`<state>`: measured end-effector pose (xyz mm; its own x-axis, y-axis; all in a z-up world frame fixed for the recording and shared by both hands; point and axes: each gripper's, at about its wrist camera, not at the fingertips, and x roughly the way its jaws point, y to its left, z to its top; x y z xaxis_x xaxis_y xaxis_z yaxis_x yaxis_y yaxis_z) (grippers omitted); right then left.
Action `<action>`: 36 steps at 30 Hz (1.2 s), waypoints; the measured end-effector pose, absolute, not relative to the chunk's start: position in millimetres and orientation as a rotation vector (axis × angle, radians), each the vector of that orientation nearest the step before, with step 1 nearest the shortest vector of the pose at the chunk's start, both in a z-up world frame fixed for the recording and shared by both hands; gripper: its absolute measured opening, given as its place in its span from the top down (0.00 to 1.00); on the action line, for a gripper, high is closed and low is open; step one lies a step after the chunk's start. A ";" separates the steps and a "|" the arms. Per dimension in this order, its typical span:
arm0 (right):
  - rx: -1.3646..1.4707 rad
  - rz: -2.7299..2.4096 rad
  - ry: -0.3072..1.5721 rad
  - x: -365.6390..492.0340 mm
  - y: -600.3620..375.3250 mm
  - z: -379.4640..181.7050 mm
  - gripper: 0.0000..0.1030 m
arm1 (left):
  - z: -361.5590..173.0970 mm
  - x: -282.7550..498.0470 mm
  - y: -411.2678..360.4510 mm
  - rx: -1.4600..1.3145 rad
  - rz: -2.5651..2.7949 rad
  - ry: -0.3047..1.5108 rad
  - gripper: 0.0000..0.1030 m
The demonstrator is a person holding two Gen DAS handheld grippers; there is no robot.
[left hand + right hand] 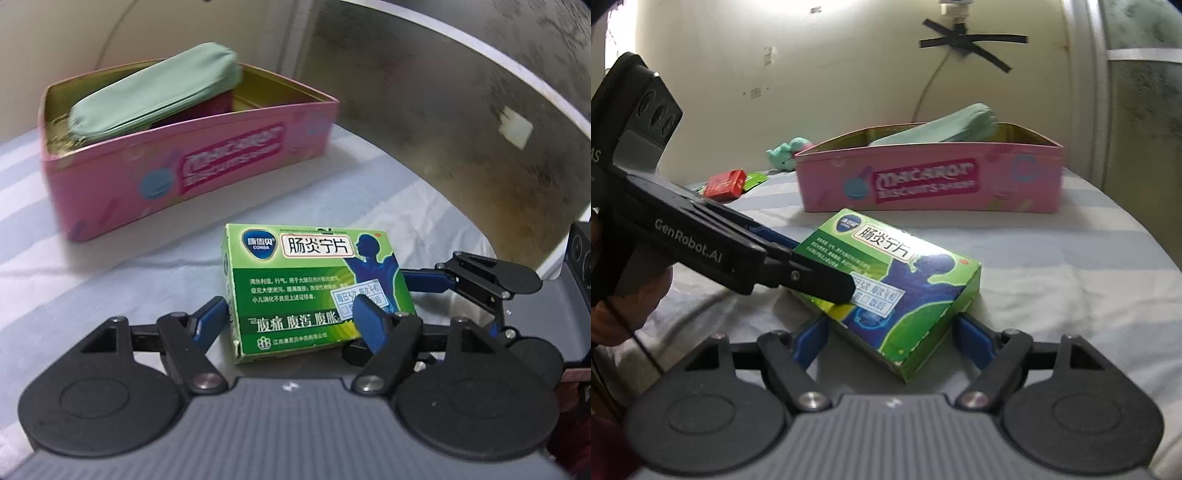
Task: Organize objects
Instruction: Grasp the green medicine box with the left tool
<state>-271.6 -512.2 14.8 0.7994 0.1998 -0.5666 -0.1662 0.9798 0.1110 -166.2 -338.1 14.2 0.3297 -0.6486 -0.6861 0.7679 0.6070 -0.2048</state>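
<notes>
A green medicine box [310, 284] with white labels sits low over the striped cloth, tilted. My left gripper [290, 319] has a blue pad against each side of it. In the right wrist view the same box [897, 291] lies cornerwise between the blue pads of my right gripper [892, 341], which press on its two near corners. The left gripper [809, 262] reaches over the box from the left. A blue finger [424, 282] of the right gripper touches the box's right edge. Behind stands an open pink biscuit tin [221, 177] holding a mint-green pouch [155, 96].
The striped cloth [74, 258] covers the surface. Far left of the tin [923, 184] lie a red box [726, 182], a green packet [755, 181] and a teal plush toy [785, 151]. A wall runs behind, with a frosted panel [443, 110] on the right.
</notes>
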 end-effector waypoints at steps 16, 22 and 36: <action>0.028 0.109 0.576 -288.6 -520.5 9.4 0.19 | 14.5 -167.0 -366.0 0.209 -0.966 0.817 0.21; 0.033 0.091 0.562 -291.2 -522.3 7.6 0.18 | 14.5 -166.8 -366.5 0.211 -0.966 0.816 0.20; 0.028 0.087 0.532 -291.7 -524.7 1.8 0.15 | 12.0 -164.6 -369.3 0.223 -0.945 0.821 0.08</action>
